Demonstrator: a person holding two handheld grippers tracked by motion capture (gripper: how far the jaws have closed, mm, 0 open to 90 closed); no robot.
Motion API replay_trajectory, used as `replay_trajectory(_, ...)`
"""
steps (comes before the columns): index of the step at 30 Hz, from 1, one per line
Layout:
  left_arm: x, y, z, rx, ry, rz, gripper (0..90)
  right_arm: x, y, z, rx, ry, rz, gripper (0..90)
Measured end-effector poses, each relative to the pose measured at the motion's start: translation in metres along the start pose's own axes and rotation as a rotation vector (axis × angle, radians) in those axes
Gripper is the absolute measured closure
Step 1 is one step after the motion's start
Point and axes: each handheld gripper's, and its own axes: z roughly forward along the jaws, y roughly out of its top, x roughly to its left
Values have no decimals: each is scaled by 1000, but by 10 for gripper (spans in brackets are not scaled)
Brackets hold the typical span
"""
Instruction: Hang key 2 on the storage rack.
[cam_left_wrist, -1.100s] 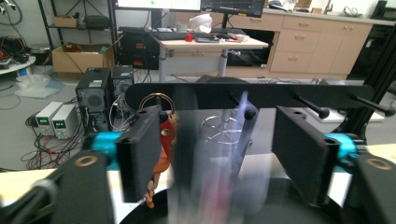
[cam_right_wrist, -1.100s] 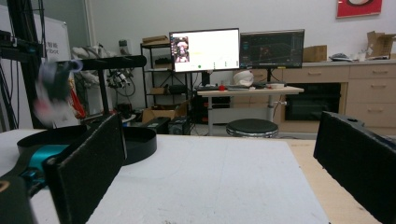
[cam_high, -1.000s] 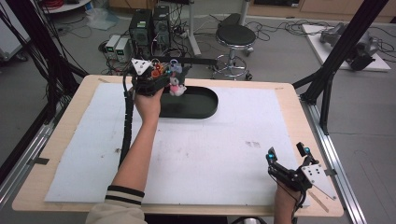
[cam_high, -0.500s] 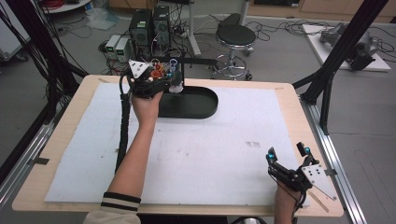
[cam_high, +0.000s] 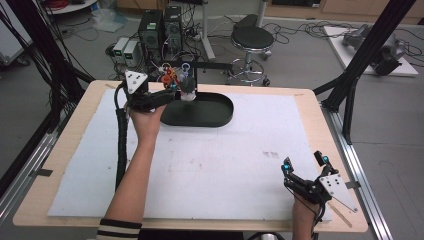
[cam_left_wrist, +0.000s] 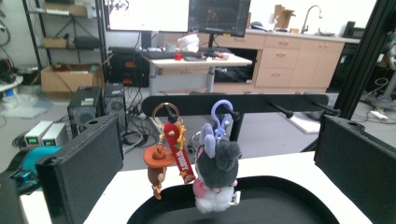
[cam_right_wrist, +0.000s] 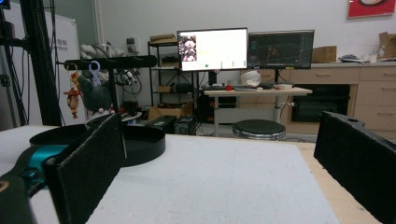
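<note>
The grey plush keychain (cam_left_wrist: 216, 175) hangs free on the rack (cam_left_wrist: 261, 103) beside the cowboy keychain (cam_left_wrist: 169, 157), over the black tray (cam_high: 210, 117). You have just been opening your left gripper (cam_high: 176, 91); its fingers (cam_left_wrist: 81, 168) stand wide apart, nothing between them, drawn back from the plush. That hang looks finished. Your right gripper (cam_high: 305, 166) waits at the desk (cam_high: 305, 97) edge, fingers apart.

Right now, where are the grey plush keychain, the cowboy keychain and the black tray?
Grey plush keychain (cam_left_wrist: 217, 161): left gripper view, on its grey head.
Cowboy keychain (cam_left_wrist: 157, 156): left gripper view, on the orange hat.
Black tray (cam_high: 220, 116): high view, on the bare right end of its floor.
</note>
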Motion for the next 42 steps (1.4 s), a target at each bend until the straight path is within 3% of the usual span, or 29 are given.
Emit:
replay_trajectory(6, 5, 1, -24, -38, -21, -13, 17, 4, 1, 4, 28, 14, -13, 14)
replay_trajectory(12, 16, 0, -49, -64, -2, 0, 17, 6, 1, 5, 42, -15, -17, 14)
replay_trajectory(18, 26, -2, -71, -77, -16, -4, 17, 7, 4, 6, 46, -16, -23, 14)
replay_trajectory(28, 47, -15, -102, -68, 21, 17, 17, 11, 5, 10, 75, -1, -36, 14)
replay_trajectory(32, 53, -17, -116, -61, 27, 45, 17, 10, 5, 11, 84, -13, -42, 14)
replay_trajectory(38, 59, -21, -139, -80, 37, 74, 17, 9, 7, 11, 81, -35, -43, 14)
replay_trajectory(42, 66, -27, -151, -93, 51, 66, 17, 10, 7, 10, 73, -31, -45, 14)
